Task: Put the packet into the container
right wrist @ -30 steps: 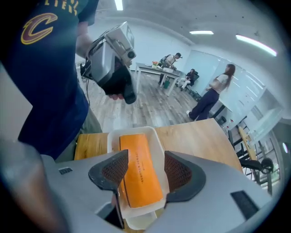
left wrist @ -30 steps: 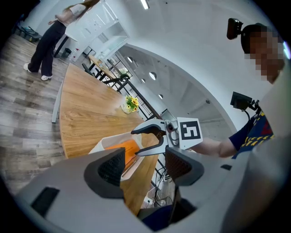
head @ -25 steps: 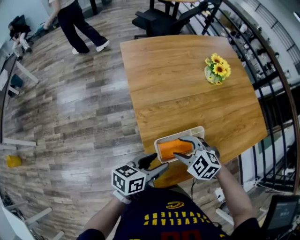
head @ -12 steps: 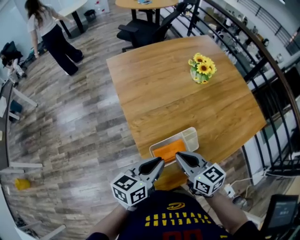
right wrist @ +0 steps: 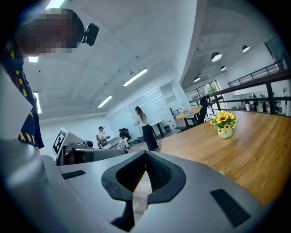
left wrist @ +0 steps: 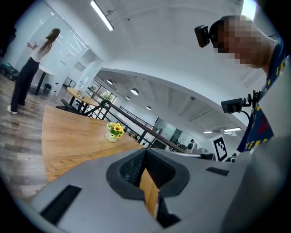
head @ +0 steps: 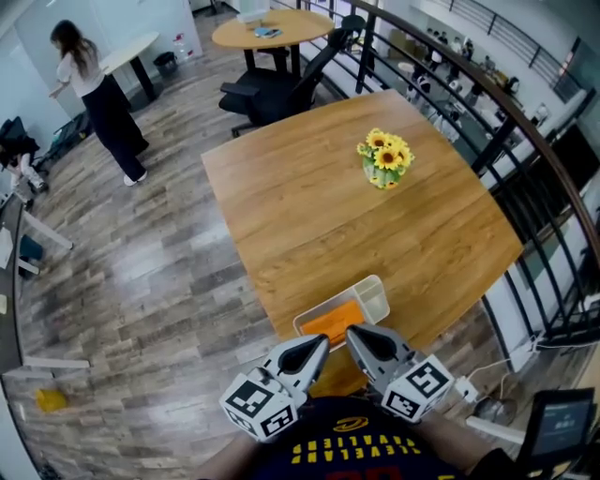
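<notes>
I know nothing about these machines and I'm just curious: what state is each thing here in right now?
container, open-topped, on the table near its edge.
packet, lying inside the container.
left gripper, fingers shut, empty.
right gripper, fingers shut, empty.
flowers, upright on the table.

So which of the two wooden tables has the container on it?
The square table in the foreground, with the container at its near edge; the round table stands far behind it.
</notes>
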